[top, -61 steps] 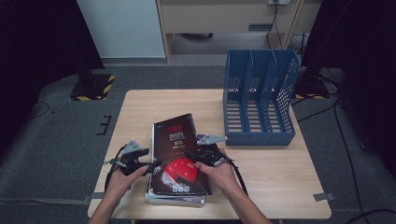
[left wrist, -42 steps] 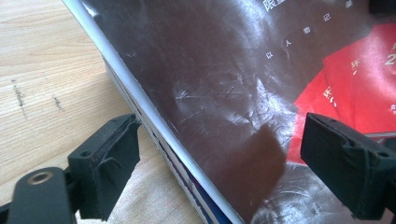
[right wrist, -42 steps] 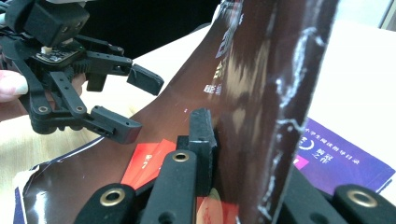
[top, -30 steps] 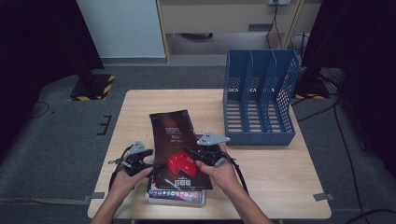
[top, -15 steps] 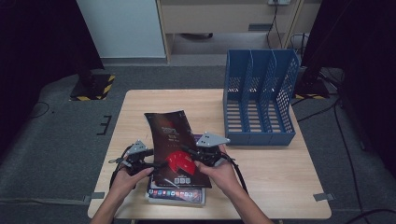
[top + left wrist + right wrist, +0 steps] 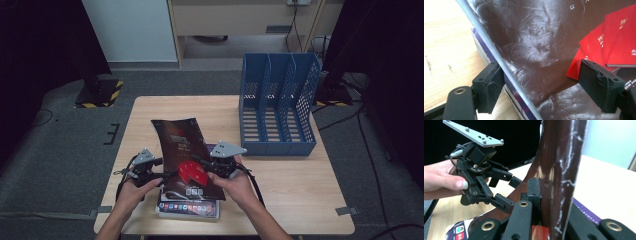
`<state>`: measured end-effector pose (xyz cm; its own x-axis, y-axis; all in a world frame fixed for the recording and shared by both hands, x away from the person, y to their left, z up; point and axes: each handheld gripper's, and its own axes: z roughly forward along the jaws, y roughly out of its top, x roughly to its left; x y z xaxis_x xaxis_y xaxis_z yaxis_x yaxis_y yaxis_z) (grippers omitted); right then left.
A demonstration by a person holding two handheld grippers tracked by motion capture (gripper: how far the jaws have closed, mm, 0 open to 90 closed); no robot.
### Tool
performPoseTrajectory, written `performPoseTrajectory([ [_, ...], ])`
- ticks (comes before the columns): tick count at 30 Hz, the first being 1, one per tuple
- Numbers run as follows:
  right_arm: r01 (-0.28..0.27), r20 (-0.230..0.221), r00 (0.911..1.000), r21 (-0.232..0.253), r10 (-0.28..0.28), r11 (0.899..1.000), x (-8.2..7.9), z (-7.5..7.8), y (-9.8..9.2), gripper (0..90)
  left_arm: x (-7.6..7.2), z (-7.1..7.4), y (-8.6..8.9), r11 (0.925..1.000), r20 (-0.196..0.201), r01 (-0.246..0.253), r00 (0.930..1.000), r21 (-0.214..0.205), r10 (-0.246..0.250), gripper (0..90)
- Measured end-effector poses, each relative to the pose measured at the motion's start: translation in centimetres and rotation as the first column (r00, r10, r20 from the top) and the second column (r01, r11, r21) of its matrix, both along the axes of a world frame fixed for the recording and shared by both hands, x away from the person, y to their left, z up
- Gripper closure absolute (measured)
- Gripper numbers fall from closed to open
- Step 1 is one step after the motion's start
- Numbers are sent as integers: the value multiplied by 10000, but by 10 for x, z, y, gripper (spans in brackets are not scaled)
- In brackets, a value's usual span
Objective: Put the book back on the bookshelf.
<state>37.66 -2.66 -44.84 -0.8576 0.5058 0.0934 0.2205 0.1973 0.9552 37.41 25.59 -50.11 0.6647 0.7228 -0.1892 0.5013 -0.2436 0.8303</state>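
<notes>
A dark glossy magazine [image 6: 182,145] with red books printed on its cover is held up at a tilt over a stack of magazines [image 6: 187,207] at the table's near edge. My right gripper [image 6: 199,163] is shut on the magazine's right edge, and the right gripper view shows its pads clamped on the cover [image 6: 561,157]. My left gripper [image 6: 164,175] stands at the magazine's left edge. Its jaws have just been closing. In the left gripper view the cover [image 6: 544,50] passes between the two wide-apart pads [image 6: 488,83], which do not press on it.
A blue file rack [image 6: 277,105] with three slots stands at the table's back right. The wooden table [image 6: 300,200] has bare room to the right of the hands and behind the magazine. Cables trail from both grippers. Dark floor surrounds the table.
The top magazine has been lifted off the stack and now bows upward, shifted slightly left. The stack's lower cover has come into sight. Both hands have stayed in place over the last second.
</notes>
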Motion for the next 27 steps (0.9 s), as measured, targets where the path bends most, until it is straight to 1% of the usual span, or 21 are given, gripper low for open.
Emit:
performPoseTrajectory([
  [2, -17, 40, 10000, 40, 17, 10000, 0, 1, 0, 864, 0, -1, -2, 9999, -36, 146, 9999, -6, -146, 185],
  [4, -13, 84, 10000, 86, 12, 10000, 0, 1, 0, 864, 0, -2, -4, 9994, -53, 327, 9995, 117, -326, 160],
  [5, -14, 93, 10000, 78, 14, 10000, 0, 1, 0, 864, 1, -2, -4, 9993, -32, 351, 9994, 154, -350, 152],
  [6, -27, 94, 10000, 87, 26, 10000, 1, 1, -1, 865, 1, -3, -4, 9993, -56, 356, 9994, 104, -355, 152],
  [9, -72, 122, 9999, 161, 70, 9998, 1, 0, -1, 866, 3, -4, 0, 9996, -123, 274, 9995, -34, -274, 170],
  [10, -112, 135, 9998, 222, 109, 9997, 1, 1, -1, 866, 4, -4, 1, 9994, -148, 322, 9994, -101, -323, 174],
  [12, -131, 204, 9997, 311, 125, 9994, 1, 2, -1, 867, 4, -3, 2, 9989, -95, 410, 9991, -233, -412, 228],
  [13, -145, 239, 9996, 328, 138, 9994, 1, 2, -1, 867, 3, -3, 2, 9989, -77, 396, 9992, -264, -398, 235],
  [14, -163, 262, 9995, 369, 154, 9992, 1, 2, -1, 867, 3, -2, 4, 9990, -60, 356, 9993, -283, -358, 260],
  [16, -190, 302, 9994, 401, 178, 9990, 1, 2, -2, 868, 4, 0, 8, 9976, -173, 124, 9998, -686, -136, 323],
  [19, -158, 276, 9995, 554, 143, 9983, 2, 3, -3, 868, 5, 2, 14, 9920, -231, -179, 9996, -1246, 151, 490],
  [20, -171, 293, 9995, 555, 155, 9983, 2, 3, -4, 868, 5, 4, 16, 9895, -163, -257, 9996, -1419, 237, 539],
  [21, -180, 335, 9993, 593, 160, 9981, 3, 3, -5, 869, 6, 5, 16, 9885, -187, -297, 9995, -1480, 272, 597],
  [23, -202, 320, 9993, 615, 182, 9979, 3, 2, -5, 868, 5, 7, 16, 9910, -135, -307, 9995, -1305, 292, 659],
  [24, -237, 340, 9992, 585, 217, 9980, 3, 1, -5, 868, 6, 7, 15, 9917, -191, -335, 9993, -1241, 313, 685],
  [25, -239, 355, 9991, 581, 219, 9980, 3, 0, -5, 868, 6, 7, 15, 9916, -326, -397, 9988, -1228, 359, 719],
  [27, -257, 343, 9991, 538, 239, 9982, 4, -1, -5, 868, 7, 6, 16, 9920, -452, -427, 9983, -1192, 375, 755],
])
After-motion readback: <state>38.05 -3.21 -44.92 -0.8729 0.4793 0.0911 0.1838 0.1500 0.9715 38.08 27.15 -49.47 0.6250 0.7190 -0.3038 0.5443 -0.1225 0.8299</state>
